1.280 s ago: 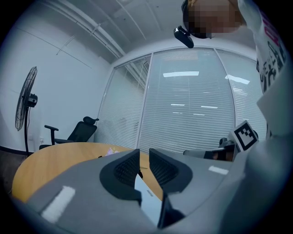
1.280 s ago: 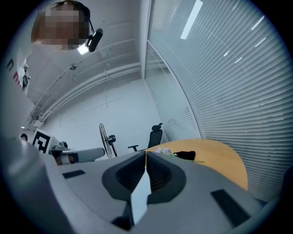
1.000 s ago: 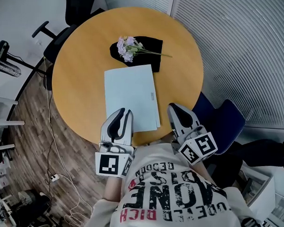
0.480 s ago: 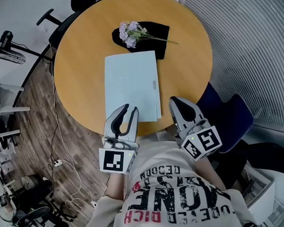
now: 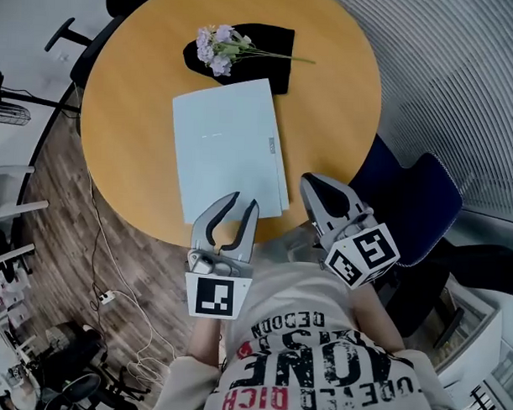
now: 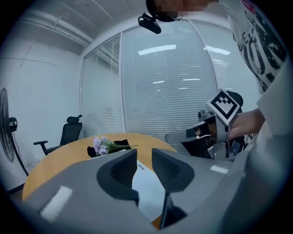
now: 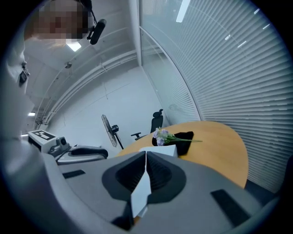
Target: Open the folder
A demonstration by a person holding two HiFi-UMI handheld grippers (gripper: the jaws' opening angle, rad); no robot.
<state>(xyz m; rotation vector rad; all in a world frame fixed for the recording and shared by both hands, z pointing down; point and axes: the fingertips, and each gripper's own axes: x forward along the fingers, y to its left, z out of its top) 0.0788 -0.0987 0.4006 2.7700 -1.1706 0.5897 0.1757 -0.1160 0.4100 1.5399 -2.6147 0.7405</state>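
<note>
**Ana:** Where is the folder?

**Ben:** The pale blue folder [image 5: 229, 148] lies flat and shut on the round wooden surface [image 5: 125, 111], close to the person's side. I can't see what is inside it.

**Ana:** Is anything else on there?

**Ben:** Some purple flowers [image 5: 213, 47] lie on a black cloth [image 5: 266, 57], just behind the folder.

**Ana:** What is the left gripper doing?

**Ben:** The left gripper [image 5: 246, 200] is at the folder's near edge. Its jaws are apart and have just been opening. Nothing is between them. In its own view the folder just shows through the gap, farther off. I can't tell if the tips touch the folder.

**Ana:** And the right gripper?

**Ben:** The right gripper [image 5: 309, 183] is near the folder's right corner, at the rim of the surface. Its jaws are together, tips touching, with nothing in them.

**Ana:** What does the head view show that the others don't?

**Ben:** The whole folder from above, a blue chair [image 5: 416, 205] on the right, and the wooden floor [image 5: 54, 218] with cables [image 5: 103, 262] on it.

**Ana:** And the gripper views?

**Ben:** They look across the room from the side. They show a fan [image 7: 110, 130] on its pole, a black office chair [image 6: 68, 133] standing up, and the ceiling lights [image 6: 158, 49]. Each one also sees the other gripper.
</note>
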